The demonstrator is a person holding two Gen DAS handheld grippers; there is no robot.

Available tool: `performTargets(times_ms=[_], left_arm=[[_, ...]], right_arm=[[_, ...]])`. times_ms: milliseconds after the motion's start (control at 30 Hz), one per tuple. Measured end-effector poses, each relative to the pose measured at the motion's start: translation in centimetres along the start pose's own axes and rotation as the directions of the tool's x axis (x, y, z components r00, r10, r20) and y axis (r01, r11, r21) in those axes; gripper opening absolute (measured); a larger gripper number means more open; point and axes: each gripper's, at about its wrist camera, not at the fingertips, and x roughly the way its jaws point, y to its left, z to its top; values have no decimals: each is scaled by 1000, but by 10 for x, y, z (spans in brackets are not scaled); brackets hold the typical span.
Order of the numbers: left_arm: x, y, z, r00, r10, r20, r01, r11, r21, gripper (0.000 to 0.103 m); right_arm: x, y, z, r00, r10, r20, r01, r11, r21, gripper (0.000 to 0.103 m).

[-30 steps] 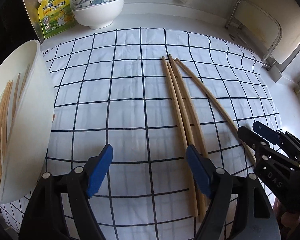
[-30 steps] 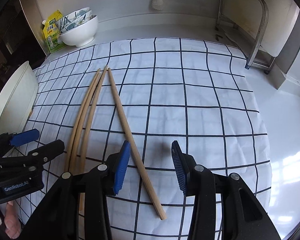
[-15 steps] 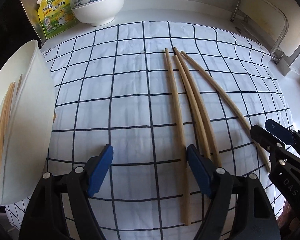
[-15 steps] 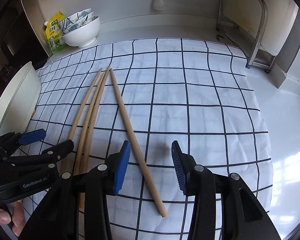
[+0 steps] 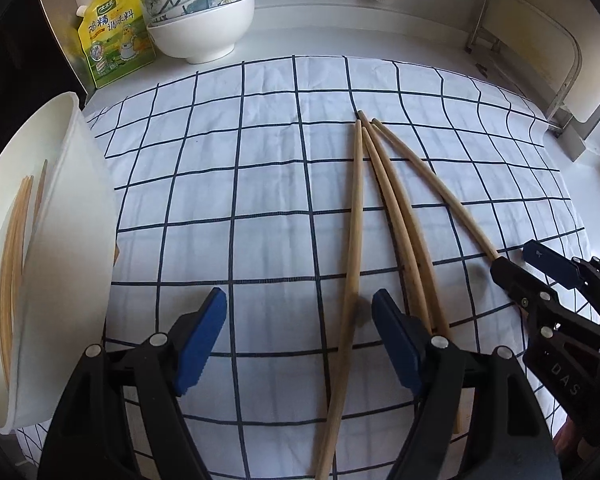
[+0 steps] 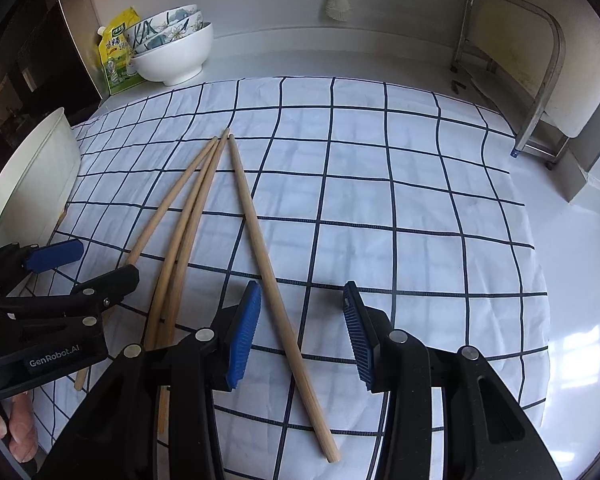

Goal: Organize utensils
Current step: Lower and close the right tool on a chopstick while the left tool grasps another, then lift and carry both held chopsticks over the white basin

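Since a second ago my left gripper [image 5: 298,338] has slid right, now straddling the leftmost of four chopsticks [image 5: 350,264] on the checked cloth [image 5: 236,184], unclenched. My right gripper [image 6: 300,334], also unclenched, straddles the rightmost chopstick [image 6: 274,280]. At nine o'clock, one white holder [image 5: 66,240].

The near ends of the two middle chopsticks [image 5: 396,216] slip under the left gripper [image 5: 296,340], behind its right finger, out of sight. The leftmost chopstick [image 5: 350,280] runs between the fingers and off the bottom edge. In the white container [image 5: 66,240] left of the fingers, the sticks' [image 5: 14,248] lower ends are hidden, count unclear. The yellow packet's [image 6: 116,56] print is too small to read from the right wrist.
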Motion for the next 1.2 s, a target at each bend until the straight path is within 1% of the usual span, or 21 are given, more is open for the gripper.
performTargets(times_ms=[100,167,200,233,267,300,333,367,400,433,467,567,700,767,867,1033,1200], left_arm=[[2,-2,3,1000,-14,3,14,1000,-10,73],[3,-2,3,1000,-18,6,18,1000,-10,68],[2,-2,3,1000,-20,9,20,1000,-11,67],[1,-2,3,1000,-24,12,25,1000,-13,62],[1,-1,3,1000,-27,15,27,1000,-14,56],[0,-1,3,999,-28,16,28,1000,-13,52],[-1,-1,3,999,-29,17,29,1000,-11,42],[-2,0,2,999,-28,17,28,1000,-9,30],[-4,0,1,999,-28,16,28,1000,-8,23],[-5,0,0,1000,-25,12,25,1000,-10,12],[-5,1,0,1000,-28,7,28,1000,-13,7],[-6,3,-1,999,-45,-11,45,999,-26,7],[-10,5,1,998,-63,-24,62,998,-22,7],[-16,5,1,998,-65,-21,65,998,-6,7],[-26,0,3,999,-50,-19,51,998,45,7],[-53,2,7,998,-66,16,64,993,101,7],[-88,18,19,988,-134,76,125,986,114,7]], right_arm=[[4,6,4,1000,-7,5,7,1000,-27,41],[6,9,6,1000,-19,8,19,999,-47,41],[7,11,6,1000,-20,11,21,998,-59,39],[7,13,7,1000,-16,15,17,998,-68,34],[7,14,6,1000,-11,19,13,997,-74,32],[7,15,6,1000,-12,23,14,997,-78,27],[6,17,5,1000,-12,26,14,997,-82,16],[6,18,4,1000,-13,27,16,996,-87,10],[6,20,4,999,-18,26,21,996,-92,7],[6,21,4,1000,-18,25,20,995,-93,7],[6,21,4,1000,-11,23,13,996,-88,7],[4,17,4,1000,23,14,-22,999,-46,6],[-4,11,0,999,49,9,-49,999,17,6],[-12,9,-1,998,56,16,-57,997,45,6],[-25,9,-1,998,57,32,-60,995,74,6],[-49,10,5,995,61,73,-69,990,121,6],[-76,24,19,990,62,128,-79,988,132,6]])
